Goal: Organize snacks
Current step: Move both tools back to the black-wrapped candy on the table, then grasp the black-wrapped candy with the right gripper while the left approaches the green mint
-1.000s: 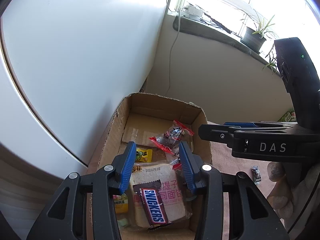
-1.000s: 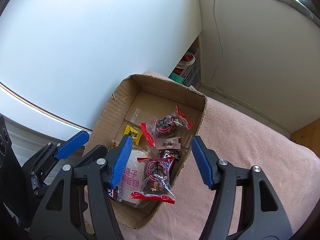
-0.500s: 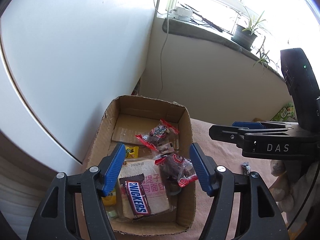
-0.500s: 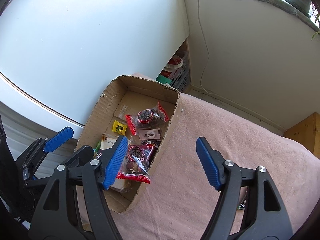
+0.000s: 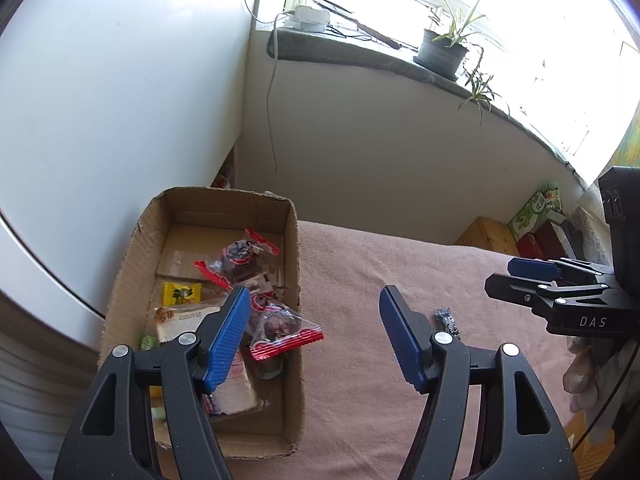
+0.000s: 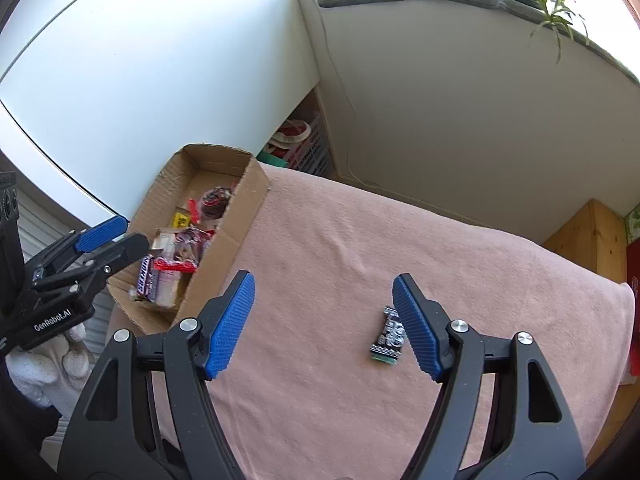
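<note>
Right wrist view alone shows pink crate (image 6: 310, 152), small black packet (image 6: 389, 338) whole

Sunlit window sill (image 5: 360, 50) with potted plant (image 5: 442, 54) above pale walls (image 5: 120, 100).

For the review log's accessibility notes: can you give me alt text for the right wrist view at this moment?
The right gripper, jaws open and empty, points down at a pink cloth where a small dark snack packet lies beside its right jaw. To the left, a cardboard box holds several wrapped snacks, with the left gripper at its near side.
</note>
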The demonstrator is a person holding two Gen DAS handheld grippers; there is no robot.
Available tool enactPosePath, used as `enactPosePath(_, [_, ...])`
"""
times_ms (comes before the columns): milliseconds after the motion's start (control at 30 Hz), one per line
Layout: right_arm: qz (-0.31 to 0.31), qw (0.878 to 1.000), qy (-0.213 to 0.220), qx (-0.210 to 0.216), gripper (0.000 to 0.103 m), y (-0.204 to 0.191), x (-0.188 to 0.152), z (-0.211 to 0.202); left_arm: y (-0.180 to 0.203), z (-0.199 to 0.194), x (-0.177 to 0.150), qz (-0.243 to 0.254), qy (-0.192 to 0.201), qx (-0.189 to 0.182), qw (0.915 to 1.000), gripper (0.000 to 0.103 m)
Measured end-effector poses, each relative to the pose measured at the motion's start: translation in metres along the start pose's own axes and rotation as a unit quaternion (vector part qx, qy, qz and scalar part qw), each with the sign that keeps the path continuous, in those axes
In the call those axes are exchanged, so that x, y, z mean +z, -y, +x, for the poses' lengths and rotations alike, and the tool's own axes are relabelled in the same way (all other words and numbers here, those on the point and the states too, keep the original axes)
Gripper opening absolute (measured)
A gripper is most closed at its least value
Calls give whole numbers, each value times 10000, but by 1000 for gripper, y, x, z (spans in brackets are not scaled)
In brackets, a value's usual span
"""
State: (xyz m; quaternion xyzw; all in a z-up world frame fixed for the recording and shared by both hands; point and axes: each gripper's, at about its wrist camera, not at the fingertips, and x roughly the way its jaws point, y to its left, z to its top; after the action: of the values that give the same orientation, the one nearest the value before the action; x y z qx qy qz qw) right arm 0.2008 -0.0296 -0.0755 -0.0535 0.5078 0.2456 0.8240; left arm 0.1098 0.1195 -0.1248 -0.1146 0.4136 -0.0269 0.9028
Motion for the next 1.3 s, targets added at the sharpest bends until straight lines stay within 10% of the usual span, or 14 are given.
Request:
enactPosePath(367, [627, 9973, -274, -275, 74, 70, -54, 1, 56, 29, -19, 377, -342, -498, 9975, 66])
enactPosePath(833, [1263, 9878, -874, 260, 53, 82, -47, 69, 95, 80, -66, 400, -1077, -1255, 9854, 34])
enactPosePath(1300, [1023, 9862, -1296, 104, 44, 72, -34, 108, 102, 110, -64, 91, -1371, -1520, 9788, 30])
